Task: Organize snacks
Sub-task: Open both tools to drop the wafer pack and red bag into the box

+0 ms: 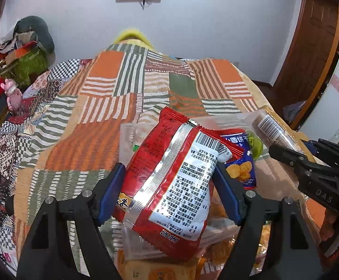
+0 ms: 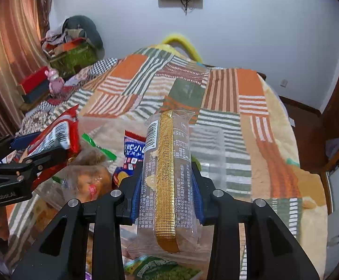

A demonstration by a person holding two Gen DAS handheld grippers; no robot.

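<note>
My left gripper [image 1: 169, 175] is shut on a red and silver snack bag [image 1: 169, 182], held back side up above the snack pile; it also shows in the right wrist view [image 2: 57, 133] at the left. My right gripper [image 2: 167, 177] is shut on a clear biscuit sleeve with a gold seam [image 2: 167, 175], held lengthwise above the pile. That sleeve's barcode end [image 1: 269, 126] shows at the right of the left wrist view. A blue biscuit bag [image 1: 239, 161] lies below.
The snacks lie on a bed with an orange, green and white patchwork blanket [image 1: 113, 107]. Clear plastic containers [image 2: 206, 149] sit among the snacks. Boxes and clothes [image 2: 71, 46] are piled at the far left. A wooden door [image 1: 309, 53] stands at the right.
</note>
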